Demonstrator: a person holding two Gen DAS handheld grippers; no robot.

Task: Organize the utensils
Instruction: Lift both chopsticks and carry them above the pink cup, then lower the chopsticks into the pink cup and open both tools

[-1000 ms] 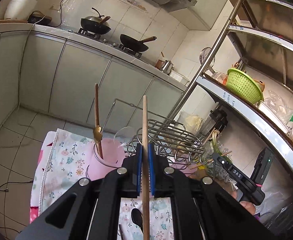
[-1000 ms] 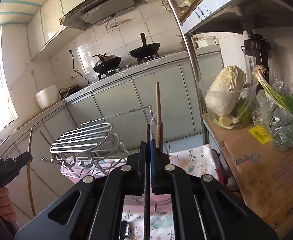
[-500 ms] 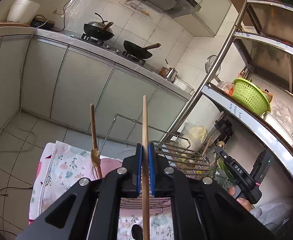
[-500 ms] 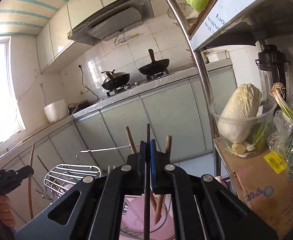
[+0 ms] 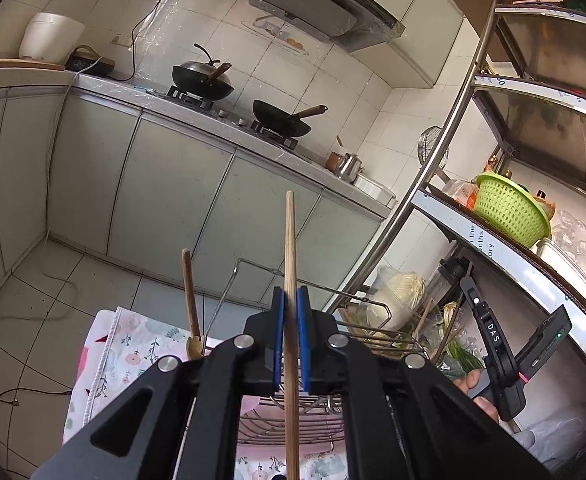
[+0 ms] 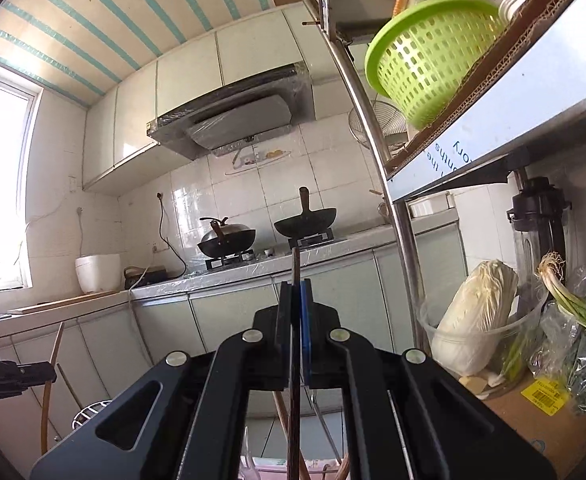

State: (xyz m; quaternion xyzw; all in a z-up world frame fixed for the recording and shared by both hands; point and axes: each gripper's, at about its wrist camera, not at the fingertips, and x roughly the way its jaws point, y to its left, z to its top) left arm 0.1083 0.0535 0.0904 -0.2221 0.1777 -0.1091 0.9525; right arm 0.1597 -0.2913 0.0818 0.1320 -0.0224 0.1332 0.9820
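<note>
A: What is the left gripper [image 5: 291, 312] doing?
B: It is clamping a pale wooden chopstick [image 5: 290, 248] upright between its blue pads; a wire rack [image 5: 313, 420] is sitting just below and ahead.
A: And the right gripper [image 6: 295, 308]?
B: It is pinching a dark, thin utensil handle [image 6: 295, 264], which is poking up past its fingertips. More wooden handles [image 6: 283, 412] are showing beneath it.

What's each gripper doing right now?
Left gripper: closed on a light wooden stick.
Right gripper: closed on a thin dark stick.
</note>
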